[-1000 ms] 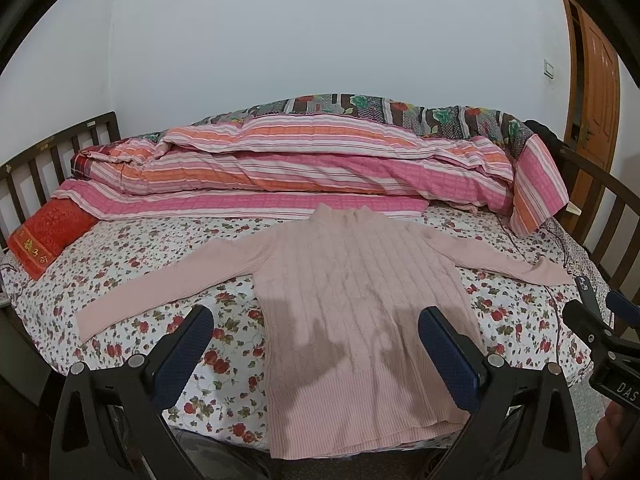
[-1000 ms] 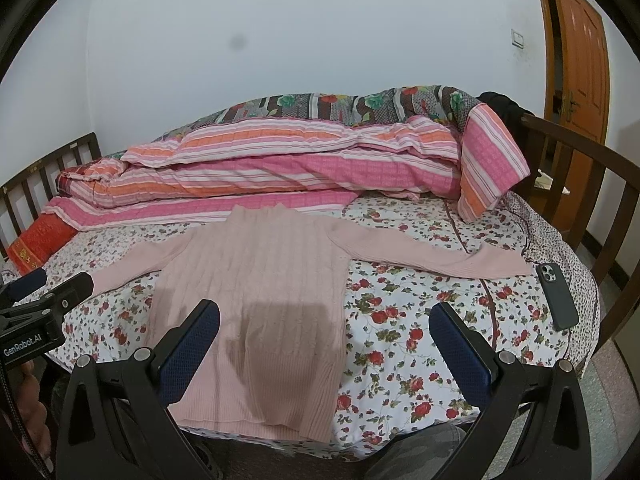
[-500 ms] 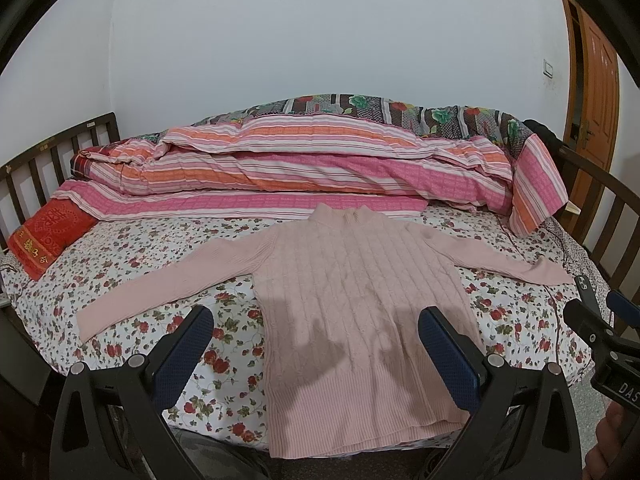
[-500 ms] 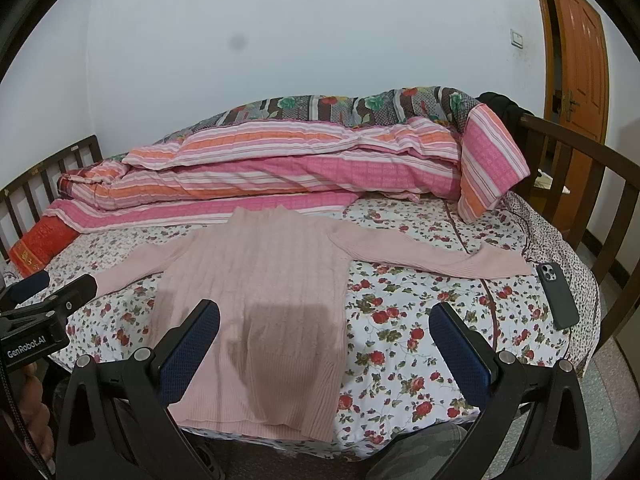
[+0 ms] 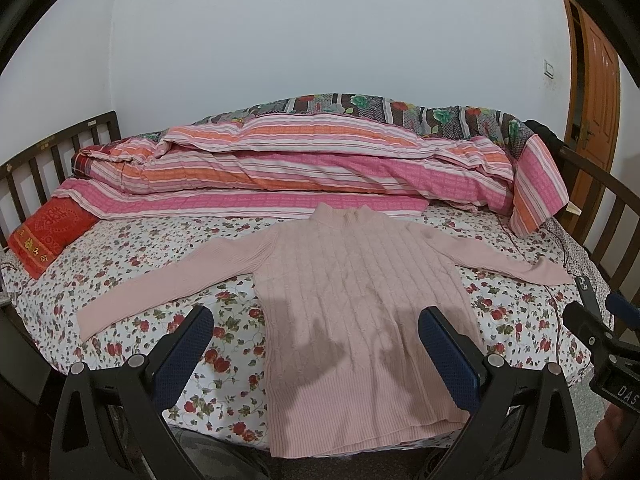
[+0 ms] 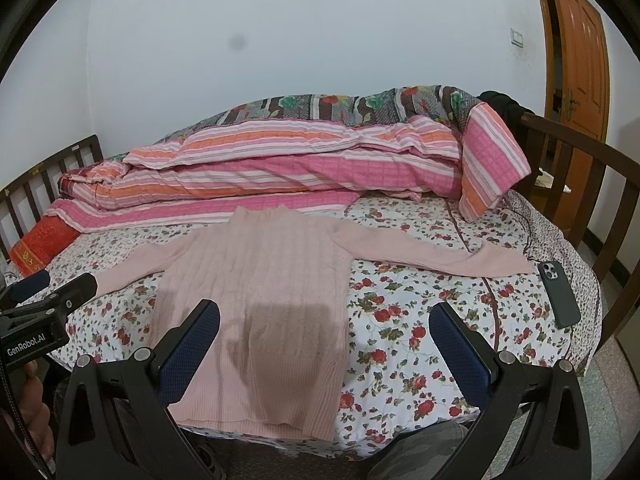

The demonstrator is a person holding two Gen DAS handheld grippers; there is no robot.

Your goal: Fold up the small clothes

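A pale pink ribbed sweater [image 5: 352, 288] [image 6: 264, 280] lies flat on the floral bedsheet [image 5: 180, 252], both sleeves spread out to the sides and its hem at the bed's front edge. My left gripper [image 5: 316, 344] hovers open above the hem, its blue pads wide apart and empty. Further right, my right gripper [image 6: 324, 340] also stands open over the sweater's right lower side, with nothing between its fingers. Each gripper shows at the edge of the other's view.
Rolled striped pink quilts [image 5: 304, 172] fill the back of the bed. A red cushion [image 5: 48, 236] lies at the far left. A dark phone [image 6: 558, 292] rests on the sheet near the right sleeve's cuff. Wooden rails [image 6: 580, 184] bound both ends; an orange door [image 6: 576, 48] stands right.
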